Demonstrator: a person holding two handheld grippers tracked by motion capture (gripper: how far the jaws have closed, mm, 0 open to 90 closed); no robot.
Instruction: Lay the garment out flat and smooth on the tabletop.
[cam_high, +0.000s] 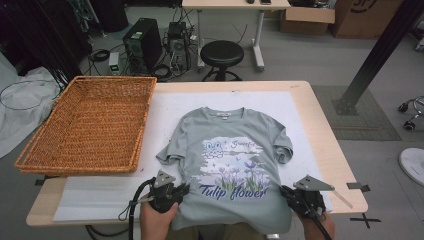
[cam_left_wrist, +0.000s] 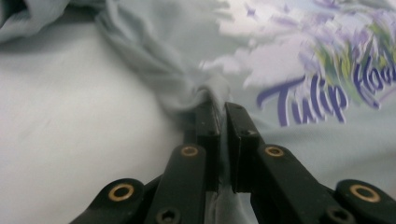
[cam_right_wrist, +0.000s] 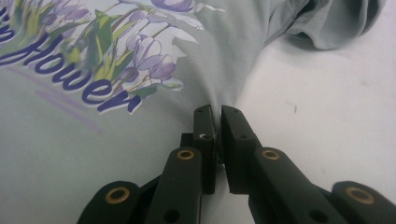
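Lying flat, grey-green T-shirt, tulip print

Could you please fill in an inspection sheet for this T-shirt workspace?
Surface: wooden table under a white mat.
Job's things: grey-green T-shirt lying flat, print up; wicker basket at left, nothing in it.
Clutter: nothing seen.
Grippers: left gripper shut on the T-shirt's side edge; right gripper shut at the opposite edge.
Cables: black cable trailing from the left gripper.
Surroundings: stool, computer towers, cardboard boxes.

Even, bright indoor light with soft shadows; the left gripper view is motion-blurred.
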